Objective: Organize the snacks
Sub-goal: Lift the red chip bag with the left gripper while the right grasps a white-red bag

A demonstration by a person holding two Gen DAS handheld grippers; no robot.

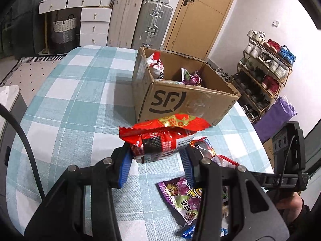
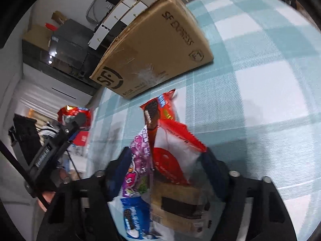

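My left gripper [image 1: 156, 156] is shut on a red snack packet [image 1: 160, 138] and holds it above the checked tablecloth, just in front of the open SF cardboard box [image 1: 180, 104]. The box holds a red-and-white bag [image 1: 156, 66] and a purple packet [image 1: 190, 78]. My right gripper [image 2: 166, 164] is tilted over a pile of snacks: a red-and-white packet [image 2: 172, 152], a purple candy bag [image 2: 138, 160], a blue cookie packet [image 2: 132, 219] and a red cookie packet [image 2: 158, 110]. Its jaws stand wide around the pile; whether they grip anything is unclear.
The table [image 1: 70, 104] has a teal checked cloth. A purple candy bag [image 1: 184, 198] and other packets lie at the near right. Behind stand drawers [image 1: 94, 26], suitcases [image 1: 154, 24], a door and a shoe rack [image 1: 266, 70].
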